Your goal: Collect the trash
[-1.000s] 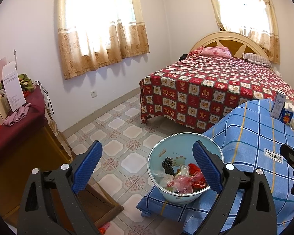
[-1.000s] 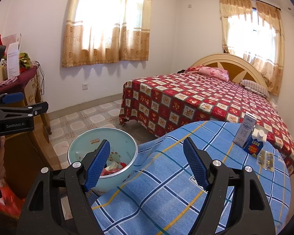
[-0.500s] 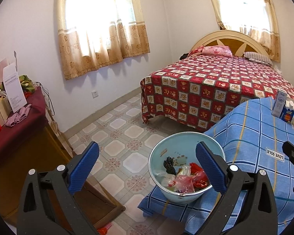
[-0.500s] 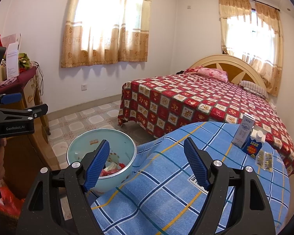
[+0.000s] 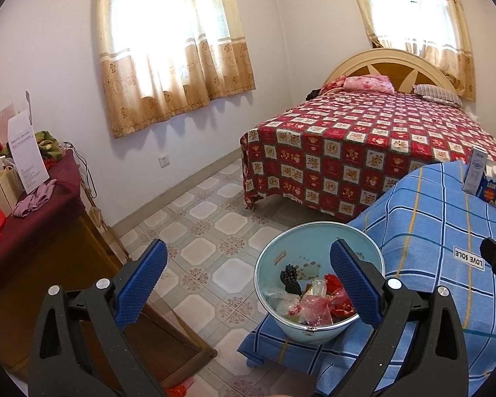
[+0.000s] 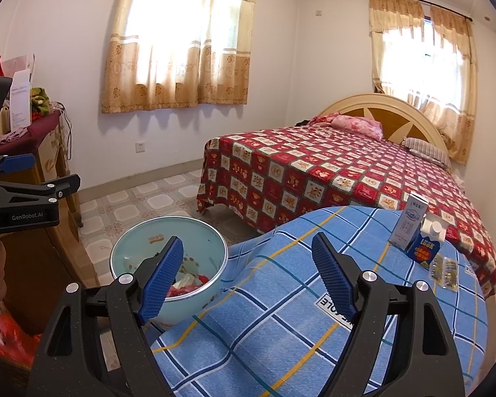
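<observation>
A pale blue basin [image 5: 314, 241] [image 6: 142, 241] sits on the left edge of a blue plaid cloth [image 5: 439, 231] [image 6: 281, 304]. It holds trash [image 5: 314, 304]: plastic bags, red wrappers and a dark object. A white carton [image 6: 412, 221], a blue carton [image 6: 426, 246] and small foil packets [image 6: 444, 269] stand on the cloth's far right; the cartons also show in the left wrist view [image 5: 479, 173]. My left gripper [image 5: 248, 274] is open and empty, above the floor and the basin's left. My right gripper [image 6: 248, 261] is open and empty above the cloth, right of the basin.
A bed with a red patterned cover [image 5: 363, 139] [image 6: 330, 172] stands behind the cloth. A wooden cabinet with a maroon cloth [image 5: 29, 205], papers and boxes is at the left. Tiled floor [image 5: 208, 228] lies between them.
Both grippers have drifted slightly back and up, so the basin and cartons sit a little lower in view. Both stay open and empty.
</observation>
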{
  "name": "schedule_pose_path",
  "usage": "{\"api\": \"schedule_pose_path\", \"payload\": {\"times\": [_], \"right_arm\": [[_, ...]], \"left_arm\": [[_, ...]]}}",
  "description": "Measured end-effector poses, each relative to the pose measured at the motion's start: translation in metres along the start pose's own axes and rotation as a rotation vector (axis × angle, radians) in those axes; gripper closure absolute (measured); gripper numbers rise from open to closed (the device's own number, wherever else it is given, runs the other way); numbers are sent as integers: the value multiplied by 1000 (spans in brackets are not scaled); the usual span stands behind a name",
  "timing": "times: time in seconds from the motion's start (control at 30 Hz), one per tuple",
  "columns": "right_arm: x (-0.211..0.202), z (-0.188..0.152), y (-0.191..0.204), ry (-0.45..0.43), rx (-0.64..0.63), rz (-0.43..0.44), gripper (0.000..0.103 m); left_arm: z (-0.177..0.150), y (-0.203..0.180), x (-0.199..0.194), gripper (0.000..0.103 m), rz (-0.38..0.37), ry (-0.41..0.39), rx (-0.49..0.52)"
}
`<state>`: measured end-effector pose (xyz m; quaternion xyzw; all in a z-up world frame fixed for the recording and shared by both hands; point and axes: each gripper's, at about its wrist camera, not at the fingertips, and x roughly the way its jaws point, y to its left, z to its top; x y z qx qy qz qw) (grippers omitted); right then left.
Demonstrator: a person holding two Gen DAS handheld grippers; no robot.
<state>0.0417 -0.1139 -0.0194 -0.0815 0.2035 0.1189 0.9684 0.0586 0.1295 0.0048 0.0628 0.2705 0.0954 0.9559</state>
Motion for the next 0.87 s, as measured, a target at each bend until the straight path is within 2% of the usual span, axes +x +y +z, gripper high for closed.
{"api": "schedule_pose_path", "payload": {"times": [0.6, 0.73, 0.87], "right_arm": [[1, -7, -3, 4, 8, -7, 23], [1, -9, -17, 9, 28, -32, 21], [8, -24, -65, 68, 115, -87, 19]], "left_arm": [[-2, -4, 8, 6, 5, 34, 15], [-3, -4, 10, 6, -2, 44, 20], [-6, -7, 12, 6, -5, 48, 29]]}}
